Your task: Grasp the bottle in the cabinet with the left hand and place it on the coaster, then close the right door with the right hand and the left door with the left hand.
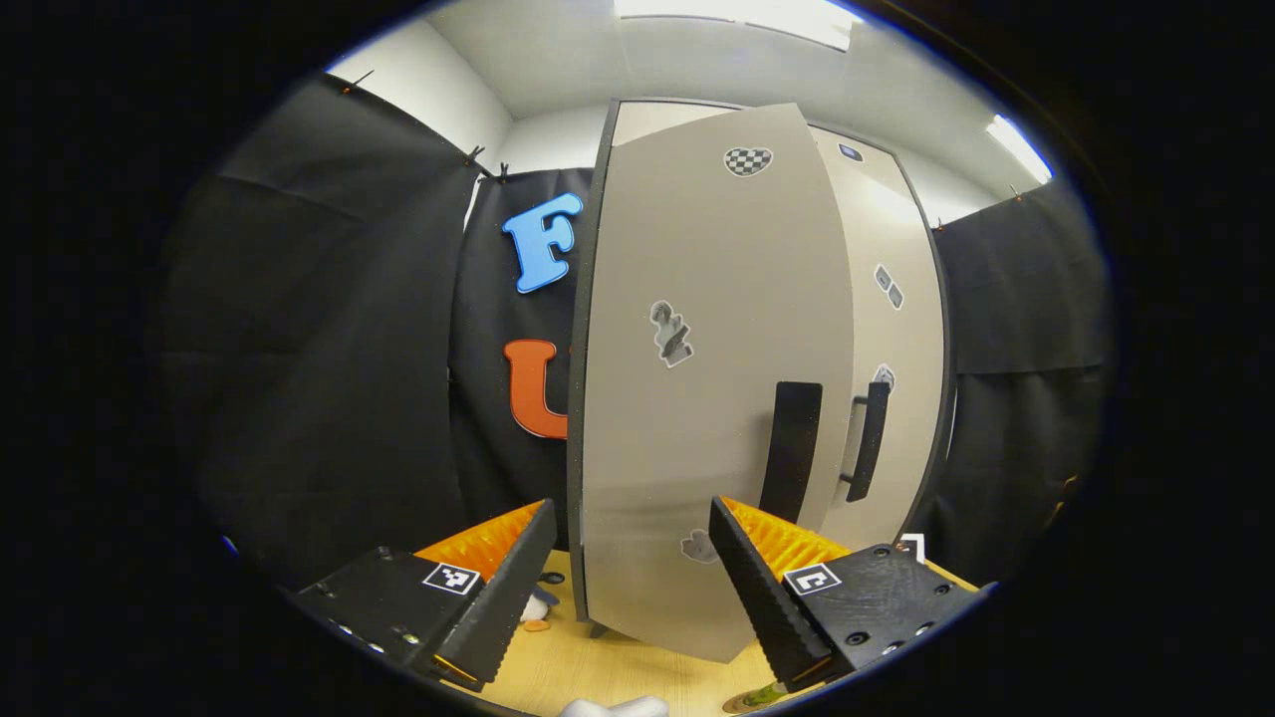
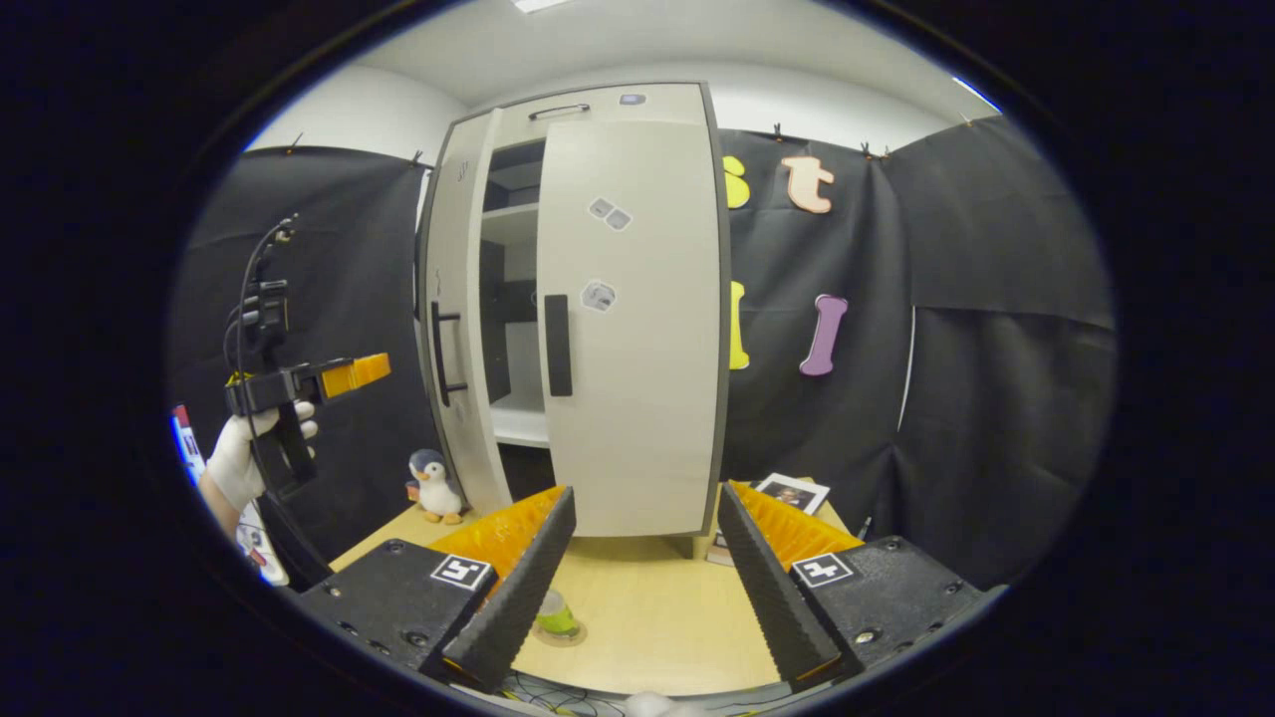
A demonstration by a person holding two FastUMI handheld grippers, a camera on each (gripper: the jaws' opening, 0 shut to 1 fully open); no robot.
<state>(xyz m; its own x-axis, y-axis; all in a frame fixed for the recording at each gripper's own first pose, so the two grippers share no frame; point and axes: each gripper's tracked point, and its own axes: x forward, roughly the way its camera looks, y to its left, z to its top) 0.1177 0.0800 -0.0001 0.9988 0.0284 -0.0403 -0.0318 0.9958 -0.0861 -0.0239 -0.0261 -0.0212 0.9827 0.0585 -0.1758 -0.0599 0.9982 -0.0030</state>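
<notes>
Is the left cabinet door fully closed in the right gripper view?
No, the left door stands ajar, with shelves visible in the gap beside the right door.

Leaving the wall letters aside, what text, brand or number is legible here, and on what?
None can be read.
Door stickers: small pictures, no text legible.
Square markers on the gripper bodies: coded patterns, not words.
Card: too small and blurred.
</notes>
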